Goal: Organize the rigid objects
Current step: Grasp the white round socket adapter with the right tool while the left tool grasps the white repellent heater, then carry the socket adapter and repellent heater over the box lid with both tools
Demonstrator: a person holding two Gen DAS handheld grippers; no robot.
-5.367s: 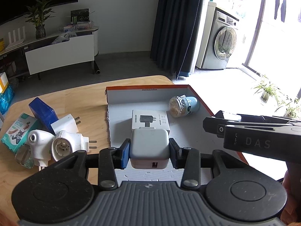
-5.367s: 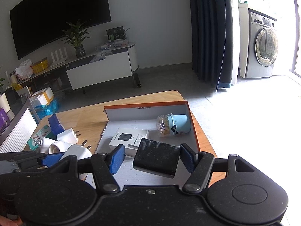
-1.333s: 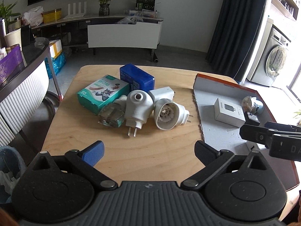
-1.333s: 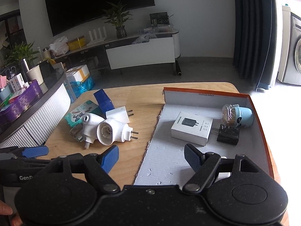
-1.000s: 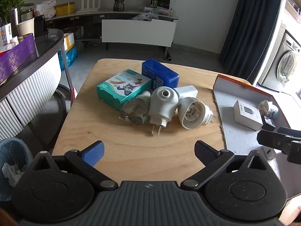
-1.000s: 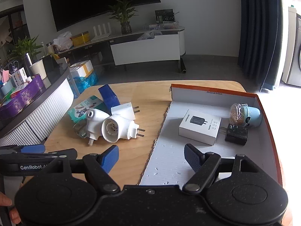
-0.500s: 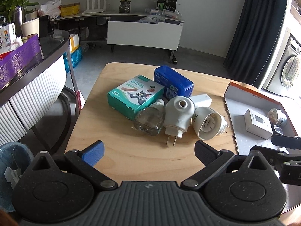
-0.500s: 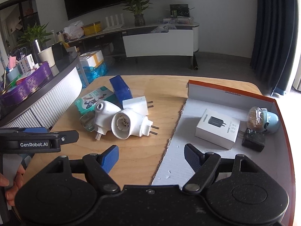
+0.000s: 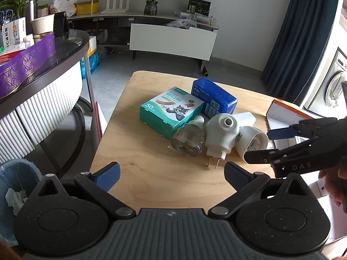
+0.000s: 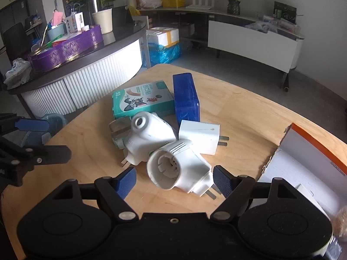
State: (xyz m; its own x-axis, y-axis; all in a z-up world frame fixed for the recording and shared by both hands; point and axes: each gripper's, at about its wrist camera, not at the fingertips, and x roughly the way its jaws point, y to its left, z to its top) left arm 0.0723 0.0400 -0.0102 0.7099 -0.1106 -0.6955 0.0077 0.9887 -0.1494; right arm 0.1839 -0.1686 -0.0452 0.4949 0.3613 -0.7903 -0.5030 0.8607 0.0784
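Right gripper (image 10: 174,181) wide open, nothing clamped, jaws straddling the round white socket adapter (image 10: 177,171) that lies on its side on the wooden table (image 10: 249,117), prongs toward the right pad; no contact visible yet. Left gripper (image 9: 171,174) also spread wide and empty, hovering over bare wood short of the pile. Rest of pile just behind: white plug-in vaporizer (image 10: 149,137) touching the adapter, square white charger (image 10: 200,136), clear refill bottle (image 9: 188,140), teal plaster box (image 10: 142,99), blue box (image 10: 186,96). Orange-rimmed cardboard tray (image 10: 314,145) at right, likely drop-off. Best approach, probably: lower a bit more, centre pads on the ribbed body rather than the flared rim or prongs, close squarely, lift straight up to avoid dragging the vaporizer. Risk: round shell rolling or slipping out of the pads.
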